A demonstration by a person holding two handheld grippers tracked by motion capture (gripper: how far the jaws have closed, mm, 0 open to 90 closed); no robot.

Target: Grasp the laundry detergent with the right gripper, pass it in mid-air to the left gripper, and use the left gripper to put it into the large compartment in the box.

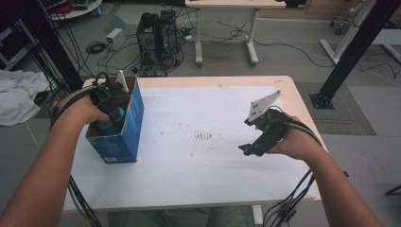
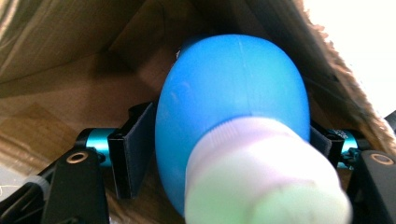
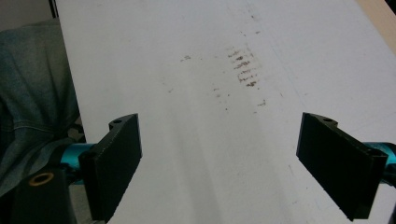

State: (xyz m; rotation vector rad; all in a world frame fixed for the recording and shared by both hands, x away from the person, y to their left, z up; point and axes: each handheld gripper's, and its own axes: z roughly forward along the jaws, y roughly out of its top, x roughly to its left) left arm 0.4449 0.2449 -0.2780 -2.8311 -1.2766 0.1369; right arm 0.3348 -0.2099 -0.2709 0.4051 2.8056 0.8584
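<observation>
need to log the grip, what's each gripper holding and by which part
The left gripper has a blue bulb between its pads at the widest part, inside the blue box; whether they press is unclear. The right gripper holds nothing.

A grey floor [image 1: 283, 52] stretches beyond the pale wooden bench [image 1: 302, 104], strewn with loose black cables [image 1: 236, 30]. Two dark computer towers [image 1: 158, 35] stand there beside a white-legged desk [image 1: 222, 28]. Black metal frame posts [image 1: 352, 45] rise at either side, and a white cloth [image 1: 16, 97] lies far left.
</observation>
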